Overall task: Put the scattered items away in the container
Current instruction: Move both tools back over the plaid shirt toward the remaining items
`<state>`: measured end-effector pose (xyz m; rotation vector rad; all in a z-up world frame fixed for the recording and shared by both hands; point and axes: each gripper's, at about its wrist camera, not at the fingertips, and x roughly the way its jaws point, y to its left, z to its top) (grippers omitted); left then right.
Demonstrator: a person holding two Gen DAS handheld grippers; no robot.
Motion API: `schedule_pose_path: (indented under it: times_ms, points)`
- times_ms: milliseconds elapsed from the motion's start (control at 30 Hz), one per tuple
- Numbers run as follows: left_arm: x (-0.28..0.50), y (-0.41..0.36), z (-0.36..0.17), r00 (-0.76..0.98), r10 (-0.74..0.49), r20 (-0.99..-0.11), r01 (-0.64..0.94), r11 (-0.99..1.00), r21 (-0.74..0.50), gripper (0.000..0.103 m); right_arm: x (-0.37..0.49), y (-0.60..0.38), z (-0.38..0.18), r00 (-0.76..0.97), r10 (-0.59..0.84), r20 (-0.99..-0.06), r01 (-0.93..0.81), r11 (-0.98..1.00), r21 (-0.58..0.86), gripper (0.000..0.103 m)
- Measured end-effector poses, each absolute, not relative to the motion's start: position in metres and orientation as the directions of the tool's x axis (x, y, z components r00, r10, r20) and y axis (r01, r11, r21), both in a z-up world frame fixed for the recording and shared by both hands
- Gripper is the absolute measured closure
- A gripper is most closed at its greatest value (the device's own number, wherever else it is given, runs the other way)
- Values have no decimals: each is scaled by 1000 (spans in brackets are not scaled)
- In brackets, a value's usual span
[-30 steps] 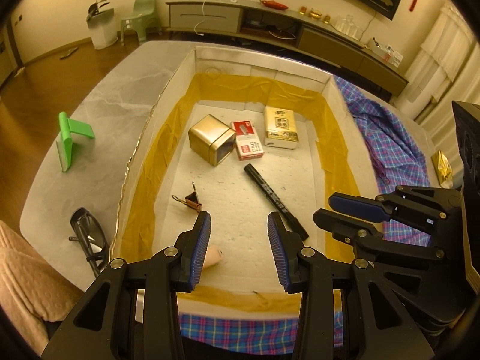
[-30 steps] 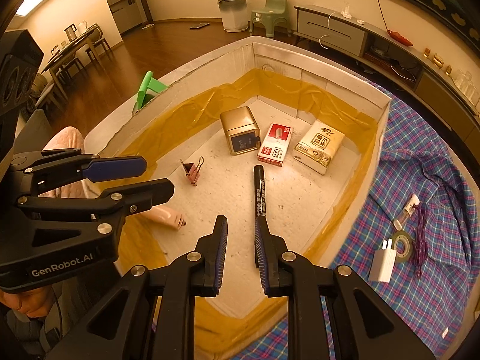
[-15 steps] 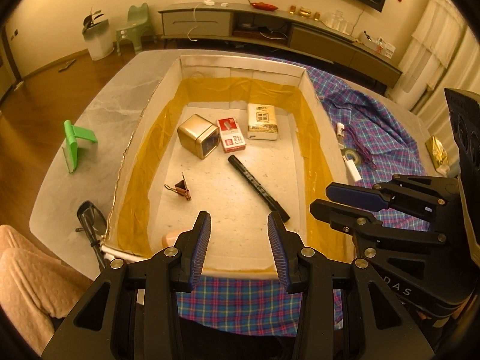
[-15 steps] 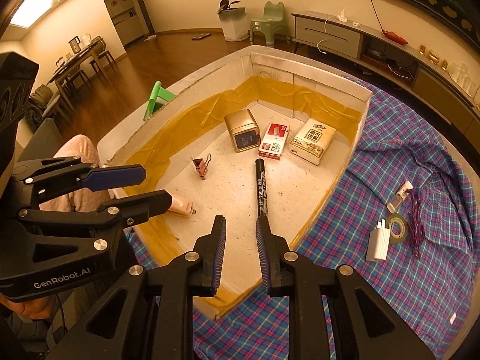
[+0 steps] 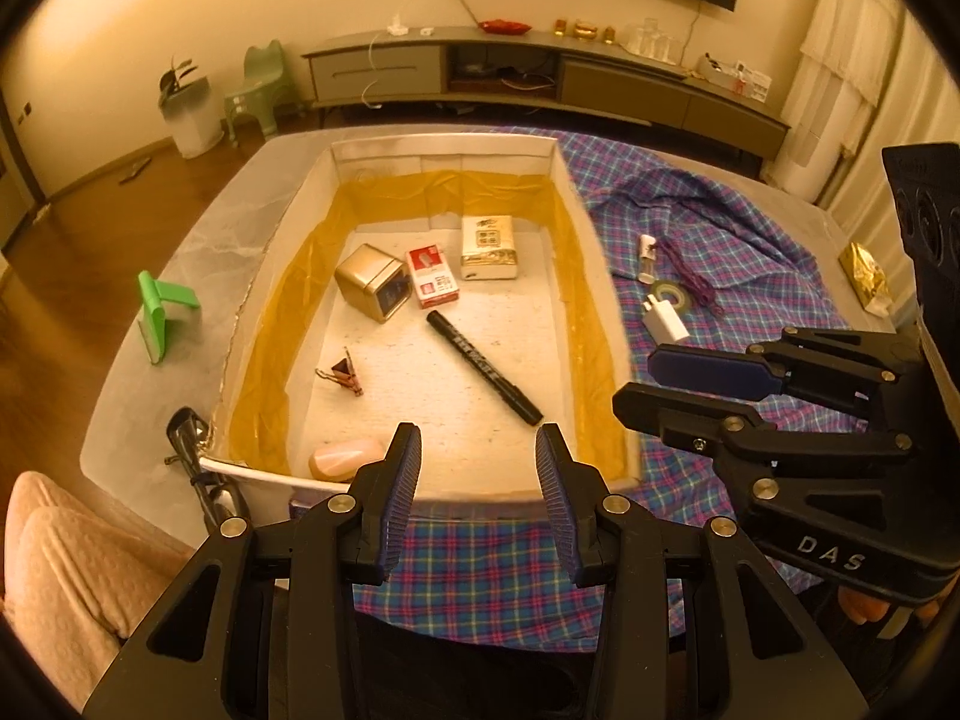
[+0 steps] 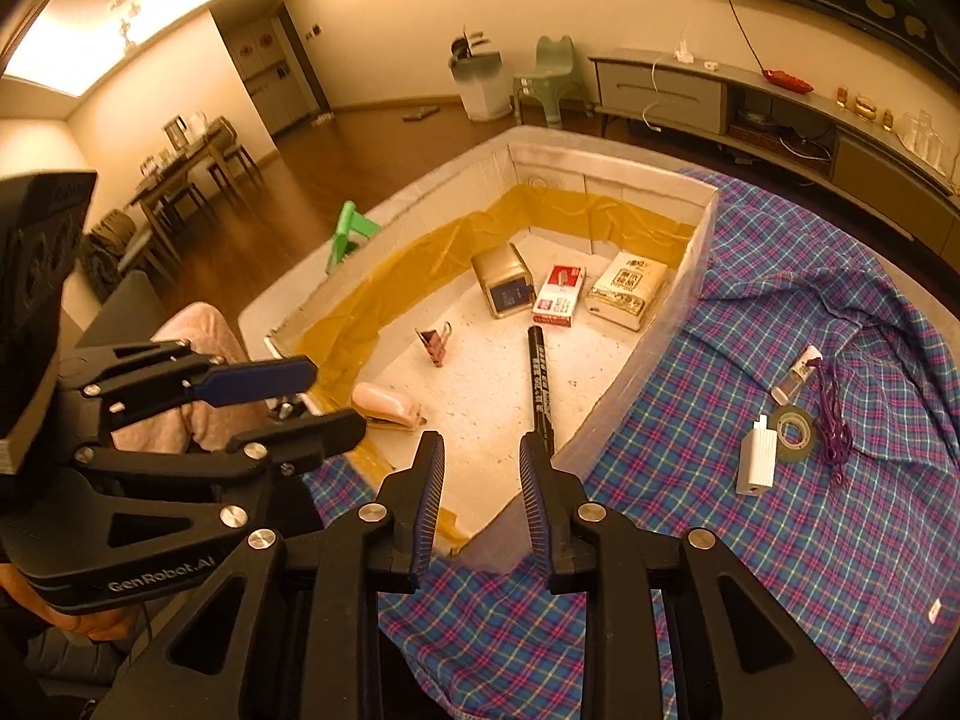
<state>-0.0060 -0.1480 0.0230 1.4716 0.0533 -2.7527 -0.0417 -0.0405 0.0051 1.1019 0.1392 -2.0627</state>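
Both grippers hover above the near edge of the table, pointing down and forward over the container (image 5: 591,276). The left gripper (image 5: 477,483) stands released, its jaws wide and empty. The right gripper (image 6: 480,495) is also empty; its jaws are opening, with nothing between them. This stance suits a pause between placements: both tools are clear of the box walls and free to travel to the next item.

The container is an open, white-walled box with a band of yellow-brown tape lining the inside of its walls. It occupies the left half of the table, its near wall just past the left gripper. The right half of the table is covered by a plaid cloth (image 6: 780,570), which also runs under the box's near edge.

Contents, near to far:
- A pink eraser-like block (image 5: 348,456) lies in the near left corner of the box.
- A binder clip (image 5: 343,373) lies beyond it, near the left wall.
- A black marker (image 5: 483,367) lies diagonally across the floor, its near end close to the right wall.
- A gold tin (image 5: 373,289), a red-and-white pack (image 5: 432,276) and a tissue pack (image 5: 489,240) sit in a row toward the far wall.

Items not yet in the box:
- Glasses (image 5: 195,456) lie at the table's near left corner, beside the box.
- A green stand (image 5: 161,315) sits on the bare left edge.
- A white charger (image 6: 756,459), a tape roll (image 6: 793,432), a purple cord (image 6: 831,414) and a small bottle (image 6: 795,373) lie clustered on the cloth, right of the box.
- A gold packet (image 5: 864,276) lies near the far right edge.

Judged by position, the cluster on the cloth falls to the right gripper.
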Motion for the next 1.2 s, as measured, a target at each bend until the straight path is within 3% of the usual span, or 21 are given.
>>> schedule_pose_path:
  times_ms: [133,467,667,967,1200]
  points:
    - [3,-137,23,-575,4,-818,24,-999,-22,58,-34,-26,7,-330,-619,-713,680,-680,276,68]
    - [31,-103,35,-676,28,-737,-45,-999,3,57,-28,20,5,-330,-724,-606,656,-637,404,67]
    - [33,-80,27,-668,86,-739,-108,-994,-19,56,-36,58,-2,-369,-730,-575,596,-661,456,59]
    - [16,-48,6,-613,159,-774,-165,-984,-71,56,-68,113,-39,-429,-656,-620,437,-752,493,56]
    - [-17,-26,-12,-566,202,-799,-182,-976,-118,54,-105,136,-68,-461,-536,-707,337,-843,420,52]
